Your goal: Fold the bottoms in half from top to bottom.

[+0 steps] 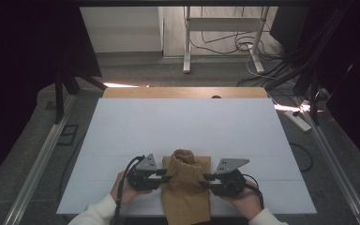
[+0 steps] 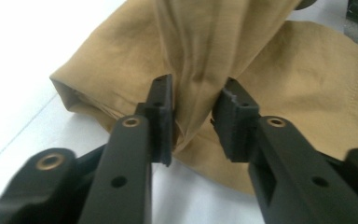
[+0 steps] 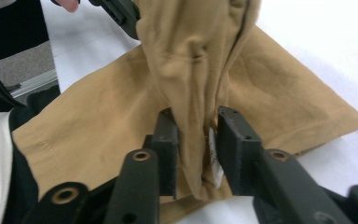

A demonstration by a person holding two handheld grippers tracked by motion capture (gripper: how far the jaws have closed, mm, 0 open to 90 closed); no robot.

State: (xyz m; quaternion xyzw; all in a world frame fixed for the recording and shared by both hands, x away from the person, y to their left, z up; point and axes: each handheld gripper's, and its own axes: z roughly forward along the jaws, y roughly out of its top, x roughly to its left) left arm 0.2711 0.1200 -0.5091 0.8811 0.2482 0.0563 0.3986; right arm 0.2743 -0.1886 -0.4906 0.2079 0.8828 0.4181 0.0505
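A: Tan cloth garment [image 1: 186, 187] at the near middle of the white counter [image 1: 187, 122], near end hanging over the edge, a bunched fold raised in its middle.

B: Left tool [image 1: 165, 177] against that fold from the left, right tool [image 1: 207, 177] from the right?

A: Yes. Jaws of both parted, fold between them, pads not pressing.

B: And around?

A: Wooden strip along the counter's far edge, grey carpet, white desk legs [image 1: 186, 42], loose cables [image 1: 262, 56] far right.
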